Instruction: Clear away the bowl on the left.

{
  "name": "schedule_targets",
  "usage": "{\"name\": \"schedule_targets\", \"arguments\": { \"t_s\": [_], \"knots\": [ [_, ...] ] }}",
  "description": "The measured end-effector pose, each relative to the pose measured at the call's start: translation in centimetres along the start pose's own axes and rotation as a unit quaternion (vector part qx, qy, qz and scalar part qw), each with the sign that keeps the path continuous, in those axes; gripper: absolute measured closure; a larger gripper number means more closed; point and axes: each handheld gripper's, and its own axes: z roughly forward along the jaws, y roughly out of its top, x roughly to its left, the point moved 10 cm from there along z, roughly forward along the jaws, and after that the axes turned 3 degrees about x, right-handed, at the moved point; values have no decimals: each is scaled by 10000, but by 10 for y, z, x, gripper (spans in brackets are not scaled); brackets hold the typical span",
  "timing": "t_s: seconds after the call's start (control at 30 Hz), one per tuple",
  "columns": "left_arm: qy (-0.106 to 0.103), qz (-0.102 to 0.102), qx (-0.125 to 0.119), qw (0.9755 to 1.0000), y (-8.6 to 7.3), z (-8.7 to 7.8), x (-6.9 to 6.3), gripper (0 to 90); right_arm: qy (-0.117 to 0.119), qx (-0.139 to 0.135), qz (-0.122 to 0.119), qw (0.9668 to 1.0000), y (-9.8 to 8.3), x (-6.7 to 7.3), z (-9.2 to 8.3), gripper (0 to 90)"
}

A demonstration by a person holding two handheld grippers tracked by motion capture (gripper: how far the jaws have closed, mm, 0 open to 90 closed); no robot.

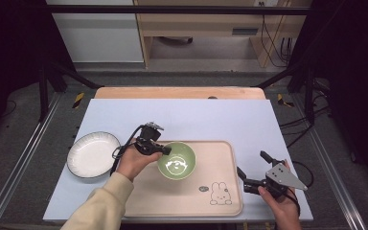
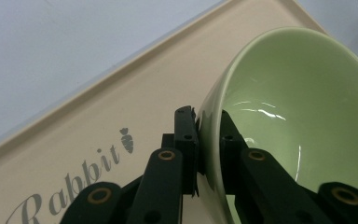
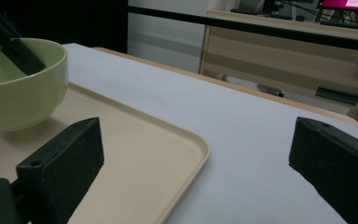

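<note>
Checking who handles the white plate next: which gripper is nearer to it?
Left. The left gripper, clamped on the green bowl, is just right of the white plate; the right gripper sits past the tray's far side.

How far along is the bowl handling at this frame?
Done: the left tool is clamped on the green bowl by its rim, and the bowl sits over the beige tray. In hand: that grip. Left: letting go. The right tool waits open; the white plate lies apart.
</note>
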Motion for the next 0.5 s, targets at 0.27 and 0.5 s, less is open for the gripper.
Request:
{"name": "schedule_targets", "arguments": {
  "t_s": [0.27, 0.5],
  "knots": [
    [-17, -22, 22, 10000, -3, 3, 0, 830, 12, 9, -3, 10000, 0, 1, 0, 32],
    [-3, -39, 84, 10000, -9, 5, 5, 830, 19, -3, 1, 10000, 0, 1, 0, 34]
  ]
}}
